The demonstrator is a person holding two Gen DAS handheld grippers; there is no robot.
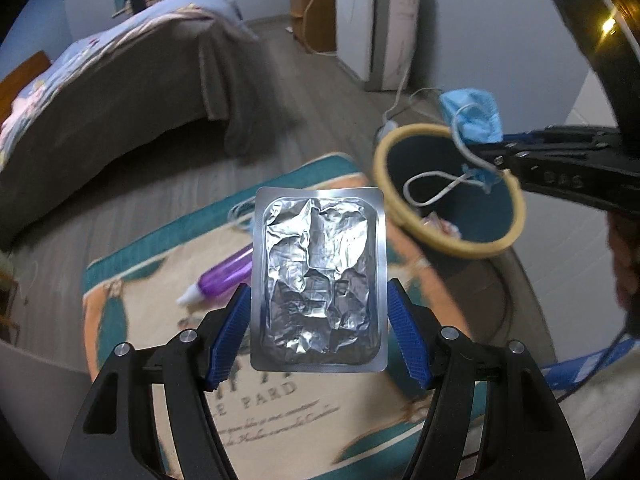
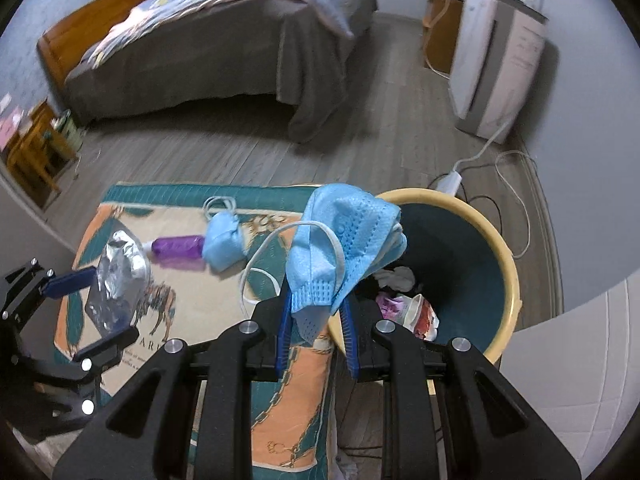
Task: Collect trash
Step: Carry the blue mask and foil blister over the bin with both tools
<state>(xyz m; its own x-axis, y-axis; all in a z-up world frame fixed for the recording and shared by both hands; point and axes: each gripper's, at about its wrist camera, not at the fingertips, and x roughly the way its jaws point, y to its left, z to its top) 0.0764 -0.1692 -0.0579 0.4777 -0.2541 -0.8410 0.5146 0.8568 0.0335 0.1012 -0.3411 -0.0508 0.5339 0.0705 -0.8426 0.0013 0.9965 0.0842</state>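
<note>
Crumpled silver foil blister pack (image 1: 319, 280) and blue face mask (image 2: 340, 248), each clamped by the left gripper (image 1: 319, 316) and right gripper (image 2: 316, 320), are heading binward, needing release over the yellow-rimmed round bin (image 2: 508, 264).

Your blister pack (image 1: 318, 276) is crinkled, shiny metal foil with a smooth flat border. Your face mask (image 2: 344, 248) is soft, matt nonwoven cloth, dimpled along its seams. Beside it, the bin (image 2: 508, 264) looks like smooth plastic; the rug (image 2: 296, 392) under it is matt woven cloth, the floor (image 2: 240, 152) wood-grained planks.

Home bedroom: bed (image 2: 224, 40), patterned rug (image 2: 132, 240).
</note>
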